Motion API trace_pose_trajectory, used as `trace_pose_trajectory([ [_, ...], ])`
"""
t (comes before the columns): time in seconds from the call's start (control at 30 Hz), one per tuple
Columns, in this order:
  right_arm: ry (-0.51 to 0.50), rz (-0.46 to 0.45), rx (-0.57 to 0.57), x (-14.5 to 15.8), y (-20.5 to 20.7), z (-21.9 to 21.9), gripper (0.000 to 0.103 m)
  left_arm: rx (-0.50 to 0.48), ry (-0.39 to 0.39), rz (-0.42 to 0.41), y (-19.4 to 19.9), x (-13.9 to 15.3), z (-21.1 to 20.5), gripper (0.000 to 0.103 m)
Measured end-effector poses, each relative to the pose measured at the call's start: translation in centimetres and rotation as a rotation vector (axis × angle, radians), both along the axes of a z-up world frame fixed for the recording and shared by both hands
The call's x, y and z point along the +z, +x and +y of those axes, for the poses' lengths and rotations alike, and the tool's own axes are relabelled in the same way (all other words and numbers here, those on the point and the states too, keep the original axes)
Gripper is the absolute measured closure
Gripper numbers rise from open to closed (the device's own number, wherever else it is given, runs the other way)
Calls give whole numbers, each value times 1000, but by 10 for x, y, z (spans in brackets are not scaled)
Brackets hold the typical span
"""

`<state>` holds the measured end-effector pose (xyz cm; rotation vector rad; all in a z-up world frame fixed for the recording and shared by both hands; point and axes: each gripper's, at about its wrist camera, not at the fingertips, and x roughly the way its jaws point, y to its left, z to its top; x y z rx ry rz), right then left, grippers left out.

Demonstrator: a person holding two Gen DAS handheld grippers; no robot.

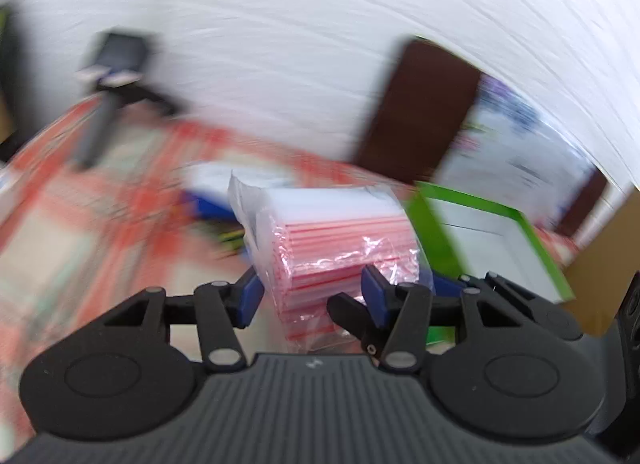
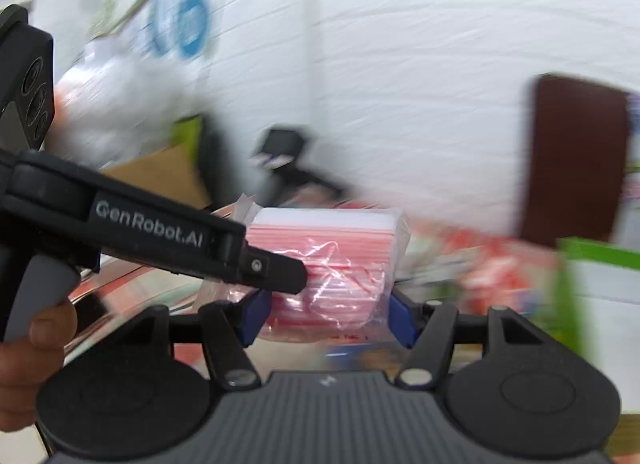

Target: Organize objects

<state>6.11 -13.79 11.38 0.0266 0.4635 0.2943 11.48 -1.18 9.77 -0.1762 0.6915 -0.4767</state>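
Red-and-white checked cloth covers the table, blurred, under a white brick wall with a dark brown panel. A clear pack of red-striped zip bags hangs above it, pinched by both the left gripper and the right gripper. A green-edged box stands nearby.

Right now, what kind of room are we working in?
Probably a storeroom or workshop corner, not a kitchen, though the blur makes this uncertain. A white painted brick wall, a red-patterned table cover and a green-edged box surround the pack of zip bags both grippers hold.
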Motion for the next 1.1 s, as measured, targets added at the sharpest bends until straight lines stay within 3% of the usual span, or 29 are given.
trace_pose_trajectory([
  [0.13, 17, -25, -189, -1, -10, -77, 43, -168, 6, -23, 8, 3, -94, 48],
  [0.3, 83, 1, -396, -15, -13, -172, 43, -331, 33, -37, 19, -18, -194, 48],
  [0.43, 52, 6, -549, -36, -17, -215, 19, -353, 103, -72, 24, -29, -239, 47],
  [0.47, 50, -1, -564, -40, -20, -219, 20, -335, 132, -101, 21, -24, -247, 47],
  [0.63, 68, -56, -565, -43, -45, -214, 22, -307, 160, -150, 7, -13, -219, 47],
  [0.67, 78, -70, -557, -41, -49, -210, 26, -290, 162, -148, 6, -12, -214, 47],
  [0.87, 91, -114, -435, -32, -75, -163, 42, -111, 181, -57, -2, -21, -121, 45],
  [1.1, 76, 20, -226, -48, -79, -92, 48, 60, 296, 55, -15, -49, -47, 45],
])
